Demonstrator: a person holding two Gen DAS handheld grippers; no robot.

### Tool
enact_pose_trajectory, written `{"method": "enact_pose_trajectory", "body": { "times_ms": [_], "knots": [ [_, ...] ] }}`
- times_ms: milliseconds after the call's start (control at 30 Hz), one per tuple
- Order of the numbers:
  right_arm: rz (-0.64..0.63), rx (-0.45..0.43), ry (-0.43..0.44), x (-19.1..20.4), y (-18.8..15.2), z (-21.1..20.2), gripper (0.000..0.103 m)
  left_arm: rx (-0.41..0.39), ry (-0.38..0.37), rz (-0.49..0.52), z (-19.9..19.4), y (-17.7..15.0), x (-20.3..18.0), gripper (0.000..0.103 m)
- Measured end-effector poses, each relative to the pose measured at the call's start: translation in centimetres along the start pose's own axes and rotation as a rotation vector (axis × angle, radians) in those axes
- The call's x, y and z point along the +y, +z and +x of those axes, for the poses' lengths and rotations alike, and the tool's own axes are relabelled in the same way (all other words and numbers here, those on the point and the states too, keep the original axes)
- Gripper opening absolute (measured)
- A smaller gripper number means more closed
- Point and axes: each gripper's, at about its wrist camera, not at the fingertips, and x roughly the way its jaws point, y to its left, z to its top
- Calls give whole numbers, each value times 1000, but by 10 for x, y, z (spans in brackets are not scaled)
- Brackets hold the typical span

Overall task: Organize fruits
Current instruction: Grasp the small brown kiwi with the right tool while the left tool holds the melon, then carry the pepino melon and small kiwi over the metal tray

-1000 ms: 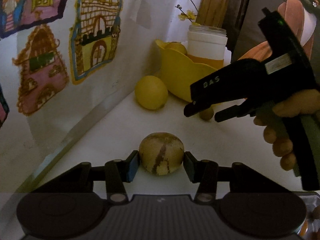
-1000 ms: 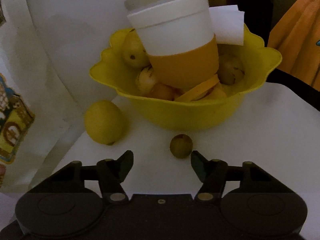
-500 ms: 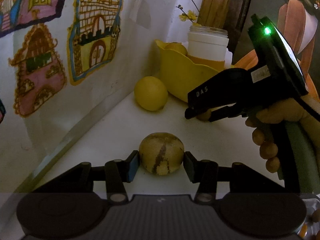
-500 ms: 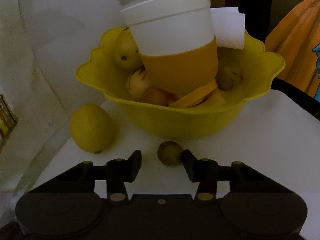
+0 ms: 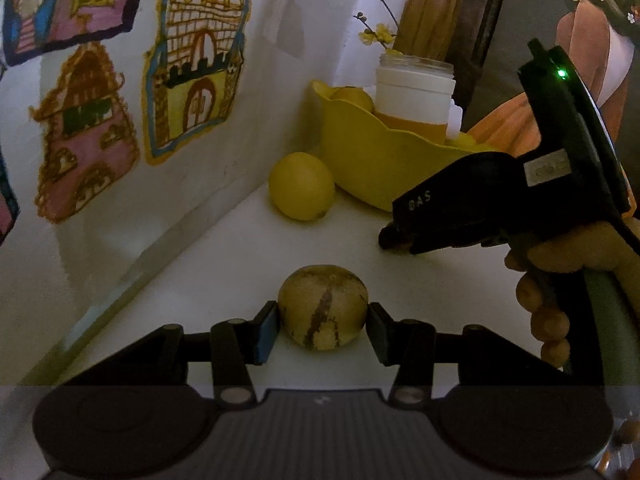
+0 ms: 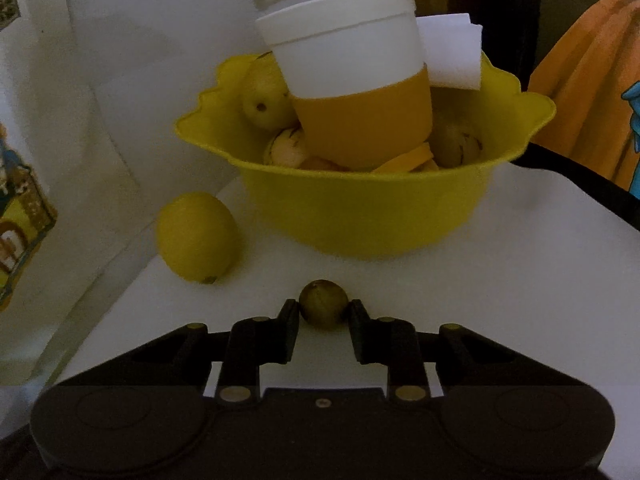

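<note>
2 claws grip fruit: right claw just closed onto small fruit; left claw holds streaked fruit.

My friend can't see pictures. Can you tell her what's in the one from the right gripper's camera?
The right gripper is shut on a small round greenish-brown fruit on a white tabletop. Behind it, a wavy-edged yellow bowl holds fruits, an orange-and-white cup and a white napkin. A lemon sits left of the bowl.
</note>
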Motion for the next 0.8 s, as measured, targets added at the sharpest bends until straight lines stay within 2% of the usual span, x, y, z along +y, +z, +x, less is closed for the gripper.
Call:
{"method": "enact_pose_trajectory", "body": {
  "times_ms": [433,800],
  "knots": [
    [3,-26,19,-4,-30,-16,29,-8,-34,7,-22,-16,0,51],
    [-20,-77,53,-4,-40,-60,29,-22,-53,-23,-44,-28,8,51]
  ]
}}
